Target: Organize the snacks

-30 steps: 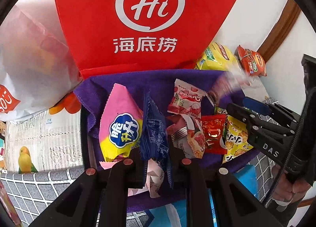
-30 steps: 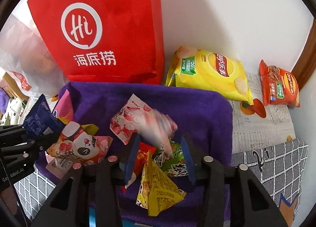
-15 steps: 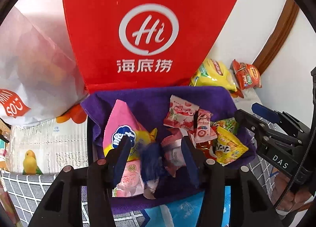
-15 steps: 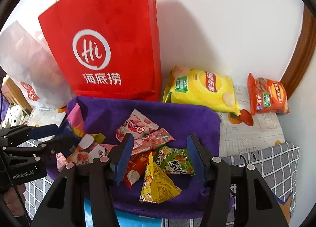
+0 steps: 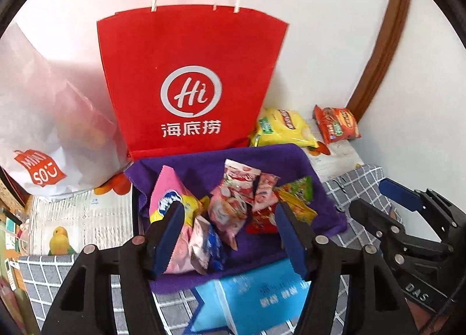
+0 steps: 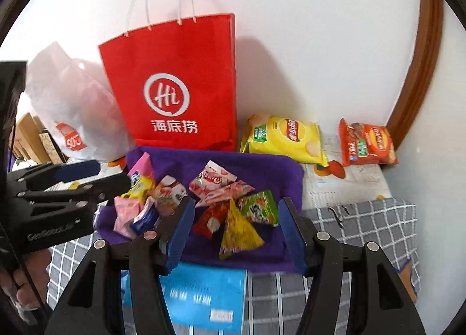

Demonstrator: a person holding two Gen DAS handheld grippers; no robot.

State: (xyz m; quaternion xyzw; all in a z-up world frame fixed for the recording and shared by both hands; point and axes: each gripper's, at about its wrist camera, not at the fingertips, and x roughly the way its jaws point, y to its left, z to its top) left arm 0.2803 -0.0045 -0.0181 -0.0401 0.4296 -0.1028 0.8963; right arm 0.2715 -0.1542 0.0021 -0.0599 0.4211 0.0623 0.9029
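Most small snack packets already lie heaped on the purple cloth, while 2 chip bags, yellow and orange, wait beside it; both left gripper and right gripper are empty, jaws opening.

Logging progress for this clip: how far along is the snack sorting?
Looks done: a heap of small snack packets lies on the purple cloth. In hand: nothing; the left gripper and right gripper are both opening, empty above the heap. Left: the yellow chip bag and orange chip bag lie off the cloth.
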